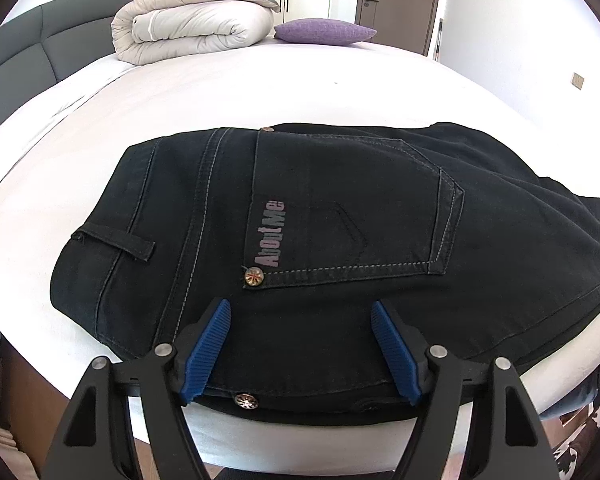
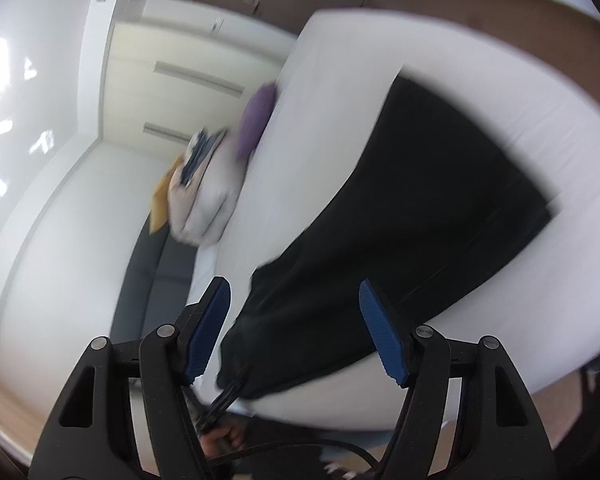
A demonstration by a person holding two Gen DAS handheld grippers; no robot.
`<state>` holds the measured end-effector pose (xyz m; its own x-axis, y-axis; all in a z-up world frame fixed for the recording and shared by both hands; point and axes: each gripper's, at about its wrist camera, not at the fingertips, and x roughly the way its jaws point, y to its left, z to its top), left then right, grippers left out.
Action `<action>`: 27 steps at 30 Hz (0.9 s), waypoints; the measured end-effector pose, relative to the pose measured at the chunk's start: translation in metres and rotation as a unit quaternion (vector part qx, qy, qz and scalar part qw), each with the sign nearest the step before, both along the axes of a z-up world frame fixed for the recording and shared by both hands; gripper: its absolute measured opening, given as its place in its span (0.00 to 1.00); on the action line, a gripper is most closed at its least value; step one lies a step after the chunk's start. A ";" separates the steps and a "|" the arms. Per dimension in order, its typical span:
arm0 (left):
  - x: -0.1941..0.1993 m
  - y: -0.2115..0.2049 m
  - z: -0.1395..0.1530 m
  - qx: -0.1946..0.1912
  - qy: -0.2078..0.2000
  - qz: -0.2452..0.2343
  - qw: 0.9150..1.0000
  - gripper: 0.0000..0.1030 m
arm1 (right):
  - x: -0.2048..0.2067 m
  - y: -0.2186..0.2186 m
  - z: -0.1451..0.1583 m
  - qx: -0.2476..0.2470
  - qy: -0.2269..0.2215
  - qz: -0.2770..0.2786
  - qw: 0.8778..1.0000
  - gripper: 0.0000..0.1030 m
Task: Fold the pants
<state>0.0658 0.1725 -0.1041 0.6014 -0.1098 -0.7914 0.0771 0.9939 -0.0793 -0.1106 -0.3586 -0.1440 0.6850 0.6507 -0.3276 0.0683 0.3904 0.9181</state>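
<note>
My left gripper [image 1: 300, 344], fingers apart, sits over the pants [image 1: 340, 216] waist; legs run rightward past my empty, spread right gripper [image 2: 294, 328].

Black denim pants [image 1: 340, 220] on the bed

You see them lying flat, back pocket up, waistband at 9 o'clock, legs extending toward 3 o'clock.

Black denim pants [image 1: 340, 240] lie folded across the white bed [image 1: 220, 92] at frame centre, back pocket up; the left claw [image 1: 300, 348], blue pads spread, hovers at lower centre over their near edge
</note>
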 end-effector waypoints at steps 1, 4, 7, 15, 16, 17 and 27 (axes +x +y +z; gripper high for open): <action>-0.001 0.000 0.001 0.003 -0.003 0.001 1.000 0.73 | 0.011 0.024 -0.008 0.021 0.013 0.029 0.999 0.63; -0.006 0.001 0.002 0.003 -0.014 0.003 1.000 0.73 | 0.040 0.086 -0.037 0.060 0.060 0.106 0.991 0.56; -0.009 0.006 0.003 -0.010 -0.021 0.009 1.000 0.73 | 0.053 0.115 -0.057 0.075 0.087 0.130 0.985 0.56; -0.009 0.009 0.004 -0.018 -0.023 0.009 1.000 0.73 | 0.075 0.138 -0.087 0.082 0.123 0.120 0.982 0.55; -0.009 0.009 0.004 -0.019 -0.023 0.009 1.000 0.73 | 0.076 0.142 -0.091 0.083 0.123 0.121 0.982 0.55; -0.009 0.009 0.004 -0.019 -0.023 0.009 1.000 0.73 | 0.077 0.145 -0.092 0.085 0.127 0.123 0.980 0.55; -0.009 0.007 0.005 -0.012 -0.023 0.009 1.000 0.73 | 0.071 0.150 -0.102 0.103 0.145 0.116 0.977 0.54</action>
